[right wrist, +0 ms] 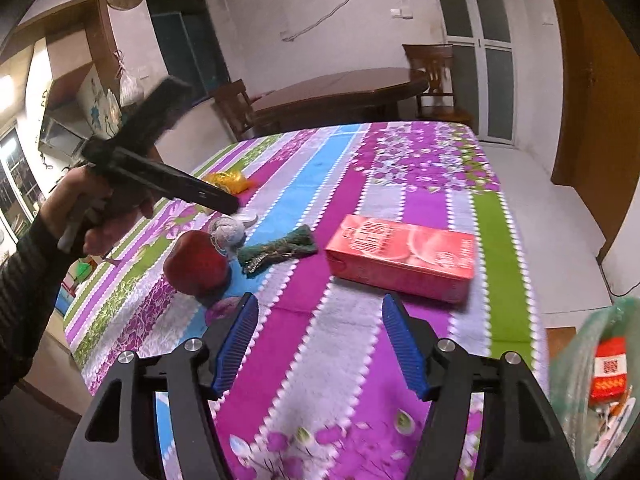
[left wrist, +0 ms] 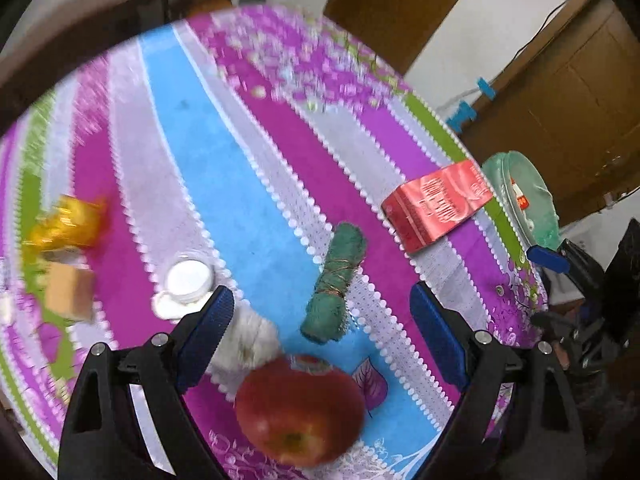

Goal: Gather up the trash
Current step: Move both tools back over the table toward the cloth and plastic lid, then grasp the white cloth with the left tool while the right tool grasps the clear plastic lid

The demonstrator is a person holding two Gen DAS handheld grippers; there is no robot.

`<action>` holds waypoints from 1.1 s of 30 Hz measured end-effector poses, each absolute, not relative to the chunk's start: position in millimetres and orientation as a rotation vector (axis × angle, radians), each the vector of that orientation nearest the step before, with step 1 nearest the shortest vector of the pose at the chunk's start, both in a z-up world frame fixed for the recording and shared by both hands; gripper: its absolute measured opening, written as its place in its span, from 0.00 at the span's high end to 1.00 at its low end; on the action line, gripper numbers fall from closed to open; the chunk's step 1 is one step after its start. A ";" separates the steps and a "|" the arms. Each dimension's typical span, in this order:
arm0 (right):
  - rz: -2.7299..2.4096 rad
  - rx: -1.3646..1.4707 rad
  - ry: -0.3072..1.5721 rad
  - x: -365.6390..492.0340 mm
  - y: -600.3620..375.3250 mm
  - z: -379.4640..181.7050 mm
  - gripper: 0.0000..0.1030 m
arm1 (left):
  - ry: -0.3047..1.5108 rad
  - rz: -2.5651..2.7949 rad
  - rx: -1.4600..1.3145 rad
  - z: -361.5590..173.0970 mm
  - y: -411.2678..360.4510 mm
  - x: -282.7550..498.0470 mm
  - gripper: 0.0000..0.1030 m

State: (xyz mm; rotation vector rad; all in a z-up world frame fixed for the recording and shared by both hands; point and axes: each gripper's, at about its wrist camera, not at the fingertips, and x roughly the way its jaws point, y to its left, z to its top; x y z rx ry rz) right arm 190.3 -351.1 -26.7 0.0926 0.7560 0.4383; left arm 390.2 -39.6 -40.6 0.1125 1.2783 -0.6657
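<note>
My left gripper is open above the table, over a red apple, a crumpled white paper ball and a green rolled bundle. A red carton lies near the table's right edge. My right gripper is open and empty, low over the striped cloth in front of the red carton. The green bundle, apple and paper ball lie to its left. The left gripper is held above them. A green trash bag with trash inside hangs at the right edge.
A yellow wrapper, a brown block and a small white cup lie on the left of the table. The trash bag sits past the table's right edge. A wooden table and chairs stand behind.
</note>
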 end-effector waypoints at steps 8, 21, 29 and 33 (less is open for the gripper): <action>0.454 0.075 0.784 217.0 -324.5 -32.9 0.36 | 1.369 -0.717 0.078 -75.1 -24.4 403.8 0.17; 0.528 0.033 0.824 257.0 -265.6 -40.4 0.34 | 1.313 -0.426 0.054 -91.1 151.8 355.9 0.17; 0.586 0.016 0.883 322.0 -221.6 -31.4 0.34 | 1.091 -0.444 -0.085 -63.4 164.5 330.5 0.16; 0.578 0.004 0.896 342.1 -206.7 -31.4 0.34 | 0.960 -0.490 -0.010 -55.8 126.2 316.1 0.13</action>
